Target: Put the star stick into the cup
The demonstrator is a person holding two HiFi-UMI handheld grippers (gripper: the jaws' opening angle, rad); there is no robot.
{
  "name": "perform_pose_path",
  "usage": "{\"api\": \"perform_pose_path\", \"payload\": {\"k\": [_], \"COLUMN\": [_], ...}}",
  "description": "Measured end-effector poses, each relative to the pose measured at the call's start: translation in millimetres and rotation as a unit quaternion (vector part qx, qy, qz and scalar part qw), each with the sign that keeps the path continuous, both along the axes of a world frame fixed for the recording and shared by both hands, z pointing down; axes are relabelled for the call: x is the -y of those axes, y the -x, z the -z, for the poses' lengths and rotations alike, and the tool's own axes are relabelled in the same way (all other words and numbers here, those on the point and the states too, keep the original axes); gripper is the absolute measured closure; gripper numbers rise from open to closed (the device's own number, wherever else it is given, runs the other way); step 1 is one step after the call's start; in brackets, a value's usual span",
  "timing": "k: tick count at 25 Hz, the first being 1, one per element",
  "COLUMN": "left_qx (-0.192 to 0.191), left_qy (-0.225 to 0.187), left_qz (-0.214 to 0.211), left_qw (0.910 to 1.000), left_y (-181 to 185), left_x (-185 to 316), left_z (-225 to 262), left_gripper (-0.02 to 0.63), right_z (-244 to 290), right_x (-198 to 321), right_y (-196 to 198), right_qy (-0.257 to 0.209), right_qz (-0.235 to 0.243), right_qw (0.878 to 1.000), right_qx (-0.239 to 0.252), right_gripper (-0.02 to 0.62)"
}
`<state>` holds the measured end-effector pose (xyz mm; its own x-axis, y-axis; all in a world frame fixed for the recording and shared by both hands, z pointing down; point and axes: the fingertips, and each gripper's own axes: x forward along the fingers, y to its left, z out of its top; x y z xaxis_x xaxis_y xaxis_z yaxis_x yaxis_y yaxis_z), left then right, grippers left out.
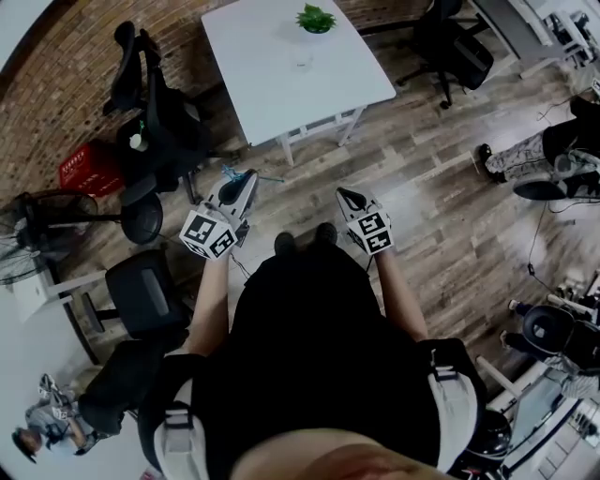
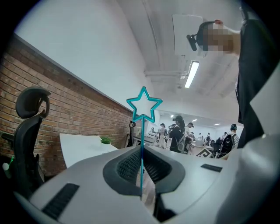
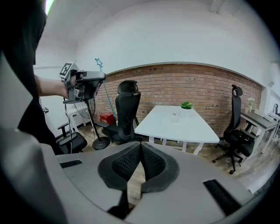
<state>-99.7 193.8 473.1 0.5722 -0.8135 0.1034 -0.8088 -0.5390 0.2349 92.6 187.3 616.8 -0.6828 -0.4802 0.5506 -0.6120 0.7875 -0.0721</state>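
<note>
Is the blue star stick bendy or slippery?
Probably a bit bendy: the star stick is very thin, with a hollow outline star. It looks light, since the left gripper holds it up by its lower end alone. It might slip or swivel, as the jaws pinch such a narrow shaft.

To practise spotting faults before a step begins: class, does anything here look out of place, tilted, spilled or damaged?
Nothing stands out. The star stick is clamped straight in the left gripper; the cup and plant sit on the white table with no spill visible. The right gripper is shut and empty.
</note>
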Motion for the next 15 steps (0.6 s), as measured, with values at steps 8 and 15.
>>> {"api": "perform_pose_path", "payload": {"k": [8,15], "left_qx": [0.031,0.033], "left_qy": [0.004,0.003], "left_qz": [0.000,0.013], "left_qw": [0.9995,0.9994], "left_y": [-52.8,-70.7], "left_x": [11.2,19.7], "left_z": [-5.2,-5.0], "left_gripper": [0.580,0.579], "right_z": [-11.1,-11.0], "right_x": [19.8,35.7], "right_y": [-33.3,-50.9], "right_qy": [0.014,0.011], "right_qz": [0.012,0.021], "right_qw": [1.000,1.000], "right_qx": [0.013,0.019], "right_gripper": [0.597,0.597]}}
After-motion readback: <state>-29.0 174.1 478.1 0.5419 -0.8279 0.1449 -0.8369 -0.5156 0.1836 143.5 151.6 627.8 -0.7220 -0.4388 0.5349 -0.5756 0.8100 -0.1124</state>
